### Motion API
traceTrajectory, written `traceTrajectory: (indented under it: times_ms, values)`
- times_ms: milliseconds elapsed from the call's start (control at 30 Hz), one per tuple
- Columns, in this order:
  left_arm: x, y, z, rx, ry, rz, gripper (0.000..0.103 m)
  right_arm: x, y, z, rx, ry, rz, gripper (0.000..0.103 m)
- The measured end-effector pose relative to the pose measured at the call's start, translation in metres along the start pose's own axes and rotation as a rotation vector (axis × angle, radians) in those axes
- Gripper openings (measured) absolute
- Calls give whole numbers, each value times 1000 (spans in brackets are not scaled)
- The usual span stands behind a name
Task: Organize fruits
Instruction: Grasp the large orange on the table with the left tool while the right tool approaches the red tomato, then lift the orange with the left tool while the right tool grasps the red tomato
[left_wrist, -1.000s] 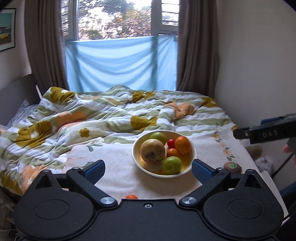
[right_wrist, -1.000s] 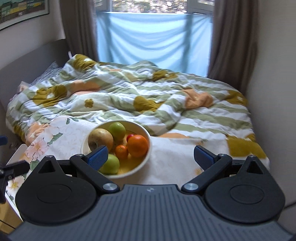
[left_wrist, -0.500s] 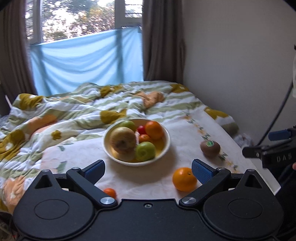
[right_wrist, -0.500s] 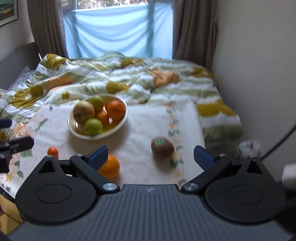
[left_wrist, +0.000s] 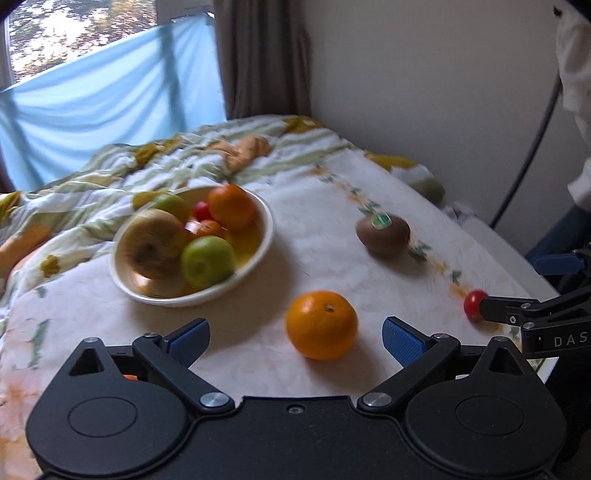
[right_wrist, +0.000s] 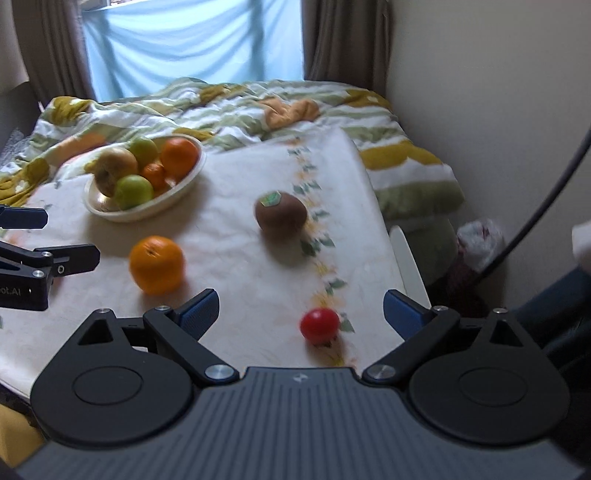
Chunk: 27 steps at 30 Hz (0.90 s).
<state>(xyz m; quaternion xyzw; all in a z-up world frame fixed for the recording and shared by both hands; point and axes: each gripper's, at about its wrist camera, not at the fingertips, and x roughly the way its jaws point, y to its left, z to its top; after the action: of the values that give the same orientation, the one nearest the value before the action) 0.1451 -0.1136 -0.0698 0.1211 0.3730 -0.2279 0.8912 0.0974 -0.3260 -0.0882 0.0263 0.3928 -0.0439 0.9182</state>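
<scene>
Between the spread blue fingers of the left gripper (left_wrist: 295, 336) sat a loose orange (left_wrist: 322, 325), untouched, with both jaws wide apart and nothing held; this framing suggested the orange was lined up for a pick. At the right gripper (right_wrist: 300, 306), the jaws likewise stood fully apart and empty, with a small red tomato (right_wrist: 319, 325) lying just ahead of the gap, probably its target. Farther out, a brown kiwi (right_wrist: 280, 216) with a green sticker rested alone on the floral tablecloth (right_wrist: 229, 221), well apart from both tools. Beyond it stood the cream bowl (left_wrist: 264, 236), already loaded with apples, oranges and small red fruit, judged to be the collection point. Bare cloth between the loose fruit and the bowl left a clear travel path. The table's right edge lay close to the tomato and kiwi, so a nudge there could roll either fruit off toward the wall.
</scene>
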Motion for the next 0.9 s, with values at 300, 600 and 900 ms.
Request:
traceTrajectory:
  times_ms: [300,600,900]
  values:
    - [51,-14,-3,64,38,-1,90,32,-13,-22,31,51,-23,101]
    - [65,-16,-4,53,59,-25,65,45,-13,-25,51,73,-18,87]
    - [61,-13,-7,41,70,-39,65,54,-15,-25,66,60,-22,71]
